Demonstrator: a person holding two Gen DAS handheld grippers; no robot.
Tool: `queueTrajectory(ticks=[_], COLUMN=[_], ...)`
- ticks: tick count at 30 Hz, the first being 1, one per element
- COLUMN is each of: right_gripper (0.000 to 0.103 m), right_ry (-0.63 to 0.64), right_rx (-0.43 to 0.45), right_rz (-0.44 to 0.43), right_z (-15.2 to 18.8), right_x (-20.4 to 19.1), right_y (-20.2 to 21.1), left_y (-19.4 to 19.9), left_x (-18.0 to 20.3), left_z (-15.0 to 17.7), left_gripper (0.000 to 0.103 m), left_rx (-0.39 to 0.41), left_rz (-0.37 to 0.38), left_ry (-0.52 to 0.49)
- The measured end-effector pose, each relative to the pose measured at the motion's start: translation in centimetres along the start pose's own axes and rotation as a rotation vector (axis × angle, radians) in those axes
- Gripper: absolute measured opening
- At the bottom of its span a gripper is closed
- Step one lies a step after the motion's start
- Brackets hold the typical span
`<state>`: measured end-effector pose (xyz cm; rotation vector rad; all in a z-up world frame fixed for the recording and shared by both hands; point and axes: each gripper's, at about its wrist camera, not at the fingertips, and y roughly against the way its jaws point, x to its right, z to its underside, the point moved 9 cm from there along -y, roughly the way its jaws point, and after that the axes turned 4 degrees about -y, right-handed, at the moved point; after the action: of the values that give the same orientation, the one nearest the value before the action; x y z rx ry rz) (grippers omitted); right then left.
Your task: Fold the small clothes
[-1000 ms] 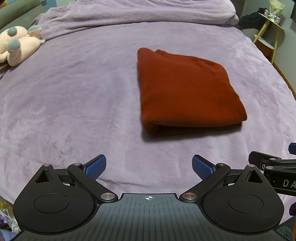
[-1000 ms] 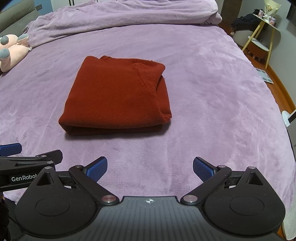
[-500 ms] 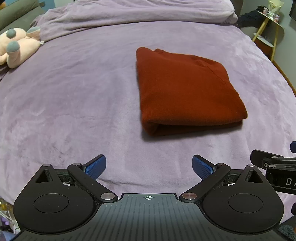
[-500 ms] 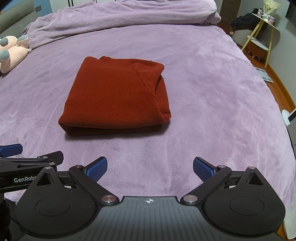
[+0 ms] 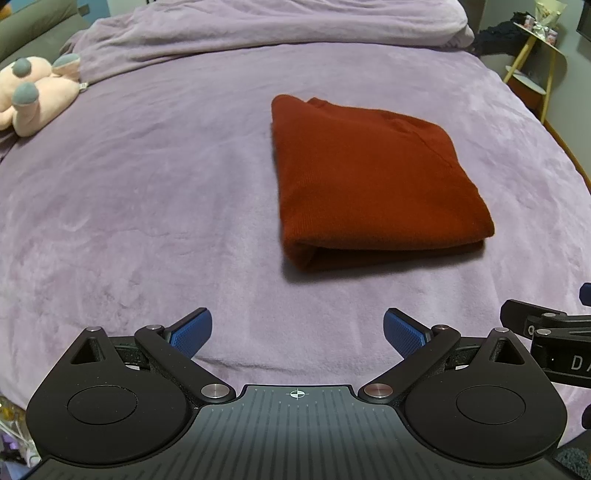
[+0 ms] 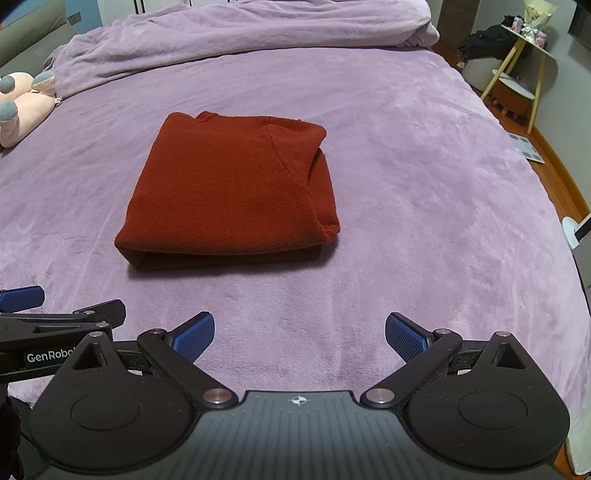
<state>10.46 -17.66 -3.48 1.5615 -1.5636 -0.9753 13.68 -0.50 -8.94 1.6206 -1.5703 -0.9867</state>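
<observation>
A rust-red knit garment [image 5: 369, 181] lies folded into a neat rectangle on the purple bedspread [image 5: 147, 206]; it also shows in the right wrist view [image 6: 236, 192]. My left gripper [image 5: 297, 330] is open and empty, held back near the bed's front edge, short of the garment. My right gripper [image 6: 299, 332] is open and empty, also held back from the garment. Each gripper shows at the edge of the other's view: the right one [image 5: 546, 325] and the left one [image 6: 55, 317].
A pink plush toy [image 5: 33, 96] lies at the far left. A bunched purple duvet [image 6: 240, 33] runs across the head of the bed. A yellow-legged side table [image 6: 524, 66] and wooden floor [image 6: 554, 166] lie off the right edge.
Both grippers have drifted back slightly from the garment. The garment has not moved and both grippers stay open.
</observation>
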Motion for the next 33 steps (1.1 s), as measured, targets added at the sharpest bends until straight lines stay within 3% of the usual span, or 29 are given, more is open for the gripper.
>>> queueTrajectory(ticks=[11,17,33], right_gripper=[0.099,0.099,0.099], right_ry=[-0.004,-0.007,-0.005], right_rx=[0.003,0.004,0.012], right_rz=[0.001,-0.001,0.011], right_z=[0.0,0.0,0.1], right_x=[0.0,0.1,0.1], right_y=[0.0,0.0,0.2], left_y=[0.0,0.0,0.2], left_x=[0.3,0.6,1.0], left_z=[-0.1,-0.1,0.0], left_gripper=[0.102,0.102,0.102], left_rx=[-0.003,0.001,0.014], left_rz=[0.016,0.062,0.013], left_ry=[-0.002,0.010,-0.050])
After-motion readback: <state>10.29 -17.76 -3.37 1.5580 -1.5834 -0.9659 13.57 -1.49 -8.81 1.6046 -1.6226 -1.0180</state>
